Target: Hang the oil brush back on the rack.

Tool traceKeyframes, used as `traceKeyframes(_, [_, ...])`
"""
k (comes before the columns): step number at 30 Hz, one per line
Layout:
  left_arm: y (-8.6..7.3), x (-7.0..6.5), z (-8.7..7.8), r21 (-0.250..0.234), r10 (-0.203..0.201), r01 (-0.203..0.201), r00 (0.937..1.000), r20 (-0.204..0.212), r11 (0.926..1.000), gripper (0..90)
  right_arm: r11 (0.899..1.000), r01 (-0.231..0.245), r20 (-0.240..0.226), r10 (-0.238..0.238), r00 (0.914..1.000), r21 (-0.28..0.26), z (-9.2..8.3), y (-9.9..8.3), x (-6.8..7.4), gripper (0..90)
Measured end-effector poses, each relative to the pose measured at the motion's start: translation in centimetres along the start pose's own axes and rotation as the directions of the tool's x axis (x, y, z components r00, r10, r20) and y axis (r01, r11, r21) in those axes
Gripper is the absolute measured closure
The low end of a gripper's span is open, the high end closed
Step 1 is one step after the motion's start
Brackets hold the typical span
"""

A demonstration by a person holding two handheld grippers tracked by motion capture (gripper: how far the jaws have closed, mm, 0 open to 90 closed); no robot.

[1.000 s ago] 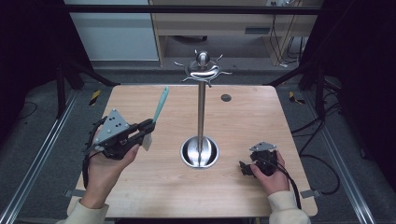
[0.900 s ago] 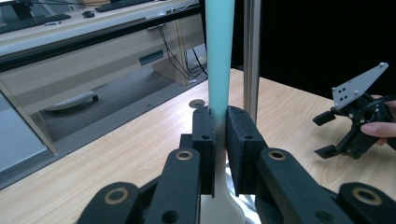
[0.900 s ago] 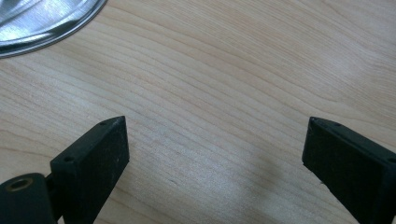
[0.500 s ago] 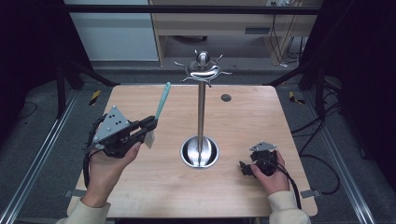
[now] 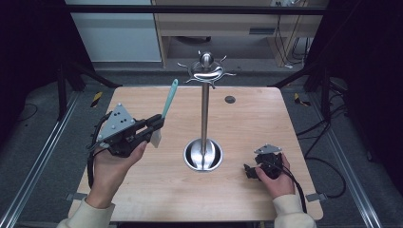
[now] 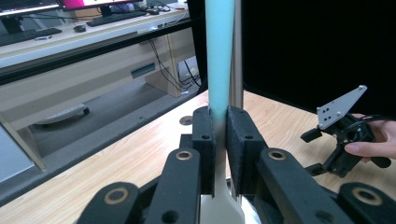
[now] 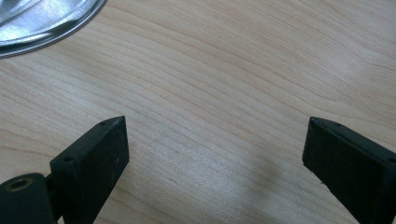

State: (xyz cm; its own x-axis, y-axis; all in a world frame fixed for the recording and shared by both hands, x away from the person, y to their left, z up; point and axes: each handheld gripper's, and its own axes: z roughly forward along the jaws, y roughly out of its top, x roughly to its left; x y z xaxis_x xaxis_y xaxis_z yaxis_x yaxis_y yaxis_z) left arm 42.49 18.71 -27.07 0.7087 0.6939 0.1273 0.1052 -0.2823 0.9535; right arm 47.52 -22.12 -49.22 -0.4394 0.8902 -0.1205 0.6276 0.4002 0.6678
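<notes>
A utensil with a teal handle (image 5: 169,98) and a pale blade stands nearly upright, left of the metal stand. My left gripper (image 5: 159,122) is shut on it just above the blade. In the left gripper view the teal handle (image 6: 219,56) rises between the closed pads (image 6: 204,140). The stand has a steel pole (image 5: 205,114), a round base (image 5: 203,154) and a ring of hooks (image 5: 206,71) at the top. My right gripper (image 5: 249,171) rests low on the table right of the base, jaws wide apart and empty, with bare wood between them (image 7: 215,140).
The wooden table (image 5: 247,118) has a small dark hole (image 5: 230,99) at the back. The edge of the stand base (image 7: 42,18) lies close ahead of the right gripper. Beyond the table are a desk and cables; metal rails run along both sides.
My left gripper has lifted the utensil a little and edged it toward the stand. The right gripper has stayed put.
</notes>
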Motion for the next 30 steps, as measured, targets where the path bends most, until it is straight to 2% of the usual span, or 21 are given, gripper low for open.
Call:
traceKeyframes(6, [0.30,-0.19,0.16,-0.012,0.015,-0.015,0.9999,0.003,0.9998,82.0,1.000,-0.001,0.000,0.001,1.0000,-0.002,-0.01,0.00,-0.02,7.8])
traceKeyframes(30, [0.66,-0.54,0.72,0.009,0.012,-0.013,0.9997,0.021,0.9999,81.9,1.000,0.000,-0.001,0.000,1.0000,-0.002,-0.04,0.00,-0.04,7.8])
